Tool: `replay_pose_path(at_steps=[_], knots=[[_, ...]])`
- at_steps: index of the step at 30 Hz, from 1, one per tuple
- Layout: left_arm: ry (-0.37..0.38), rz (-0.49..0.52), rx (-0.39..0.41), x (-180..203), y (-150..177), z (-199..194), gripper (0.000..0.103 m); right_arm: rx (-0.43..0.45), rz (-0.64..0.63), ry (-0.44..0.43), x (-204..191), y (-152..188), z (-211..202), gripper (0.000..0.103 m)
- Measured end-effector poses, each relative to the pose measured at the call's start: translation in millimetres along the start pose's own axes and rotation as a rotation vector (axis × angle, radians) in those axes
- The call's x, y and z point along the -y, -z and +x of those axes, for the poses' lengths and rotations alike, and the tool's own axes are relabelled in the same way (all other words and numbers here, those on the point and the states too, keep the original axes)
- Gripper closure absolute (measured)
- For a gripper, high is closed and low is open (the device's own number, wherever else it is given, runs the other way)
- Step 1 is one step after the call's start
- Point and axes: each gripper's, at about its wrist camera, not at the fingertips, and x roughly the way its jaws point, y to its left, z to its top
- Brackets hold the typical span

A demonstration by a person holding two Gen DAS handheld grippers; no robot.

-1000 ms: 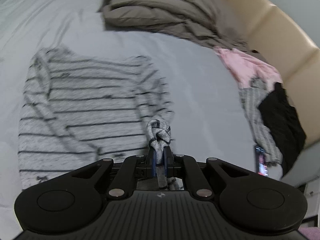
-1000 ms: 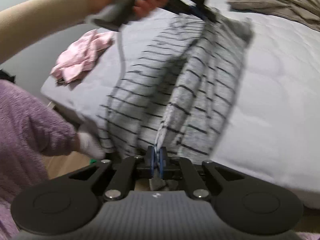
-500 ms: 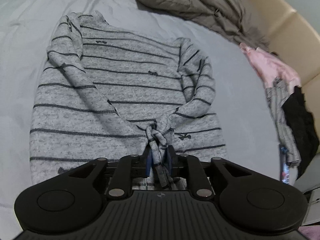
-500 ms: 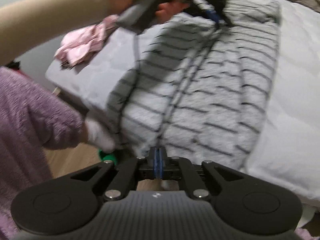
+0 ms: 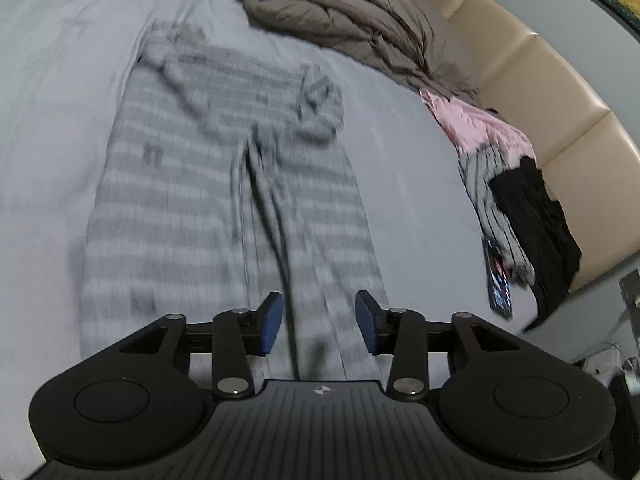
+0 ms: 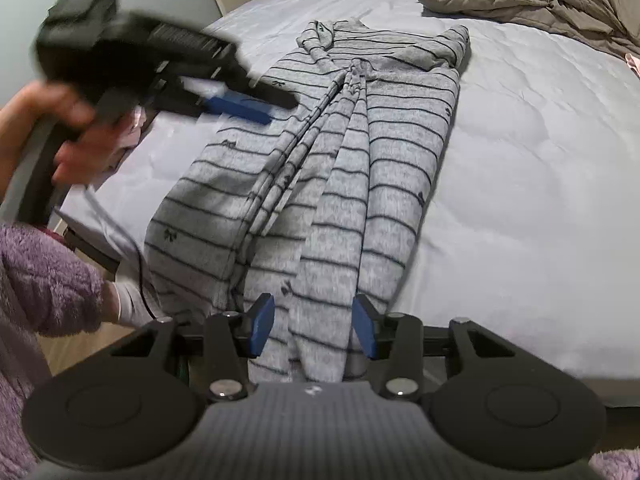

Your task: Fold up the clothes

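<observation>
- The grey striped top [image 6: 320, 184] lies flat on the bed [image 6: 520, 160], body lengthwise away from the cameras, both sleeves folded in and running side by side down its middle toward the near edge.
- The left gripper [image 5: 319, 322] hovers over the near end of the top with its blue pads [image 5: 270, 322] spread wide; the sleeve ends lie beneath the gap, untouched. In the right wrist view it shows blurred, held by a hand [image 6: 76, 128] at the left.
- The right gripper [image 6: 313, 330] also stands with its fingers apart, the sleeve ends lying between and below them, nothing pinched.
- Half a second ago each gripper was clamped on a sleeve end; now both have let go and the sleeves rest on the garment.
- The bed carries a pale grey sheet; a brown duvet [image 5: 352, 28] is bunched at the far end, and a heap of pink, grey and black clothes [image 5: 504, 168] sits at the right against a beige padded headboard [image 5: 560, 92].
- A purple fleece sleeve [image 6: 44, 276] fills the lower left of the right wrist view.
</observation>
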Motion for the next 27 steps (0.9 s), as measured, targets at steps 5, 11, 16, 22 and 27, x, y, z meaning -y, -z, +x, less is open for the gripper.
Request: replay_pose_path(at_steps=[5, 11, 16, 22, 27], knots=[[-0.018, -0.043, 0.007, 4, 54, -12, 0.067, -0.006, -0.068, -0.006, -16, 10, 9, 0.062], [-0.077, -0.043, 0.047, 2, 70, -24, 0.068, -0.016, -0.169, 0.119, -36, 14, 50, 0.065], [-0.130, -0.031, 0.070, -3, 70, -30, 0.067, -0.002, -0.170, 0.158, -40, 12, 55, 0.093], [-0.130, -0.092, 0.078, -19, 72, -38, 0.067, 0.029, -0.117, 0.128, -44, 7, 37, 0.098], [-0.125, -0.106, 0.092, -24, 70, -43, 0.067, 0.054, -0.160, 0.000, -65, -1, 29, 0.098]])
